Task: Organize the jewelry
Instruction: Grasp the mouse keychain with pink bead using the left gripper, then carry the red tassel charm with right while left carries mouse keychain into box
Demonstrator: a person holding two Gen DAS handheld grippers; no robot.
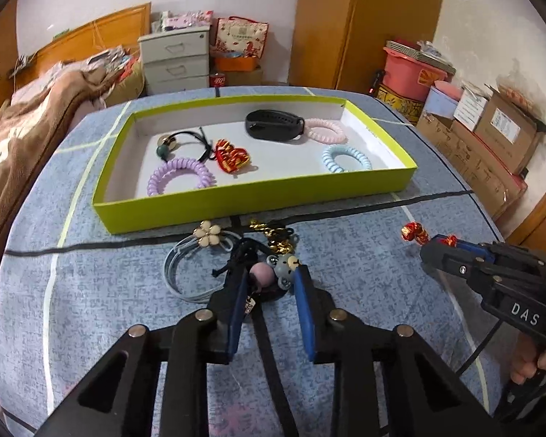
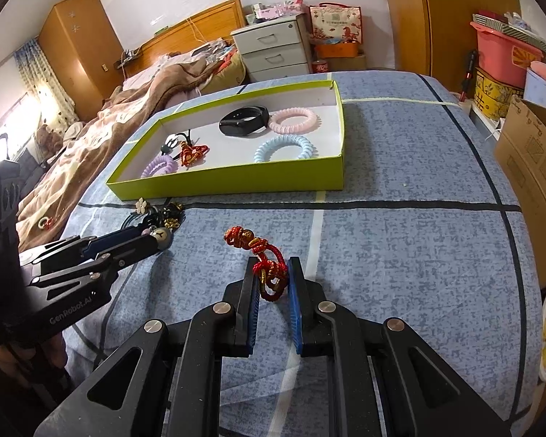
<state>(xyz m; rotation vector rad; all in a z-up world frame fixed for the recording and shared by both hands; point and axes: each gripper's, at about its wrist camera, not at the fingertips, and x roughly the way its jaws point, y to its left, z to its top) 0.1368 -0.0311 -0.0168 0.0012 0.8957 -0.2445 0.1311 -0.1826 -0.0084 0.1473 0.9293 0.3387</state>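
A lime-green tray point(image 1: 236, 205) point(image 2: 236, 182) on the blue cloth holds purple point(image 1: 180, 180), pink point(image 1: 325, 129) and blue point(image 1: 345, 158) coil hair ties, a black band point(image 1: 273, 123), a red knot charm point(image 1: 233, 154) and a black bead tie point(image 1: 185, 142). My left gripper point(image 1: 271, 273) point(image 2: 153, 242) stands around a grey bear keychain point(image 1: 285, 267) with a pink ball, jaws apart. My right gripper point(image 2: 272, 269) point(image 1: 436, 244) has its jaws close around a red braided bracelet point(image 2: 262, 251) on the cloth.
In front of the tray lie a flower hair tie point(image 1: 207, 235) with blue loops and a gold chain point(image 1: 273, 233). A bed with a brown blanket point(image 2: 109, 131) is on the left. Cardboard boxes point(image 1: 491, 138) and a pink bin point(image 1: 411, 73) stand on the right.
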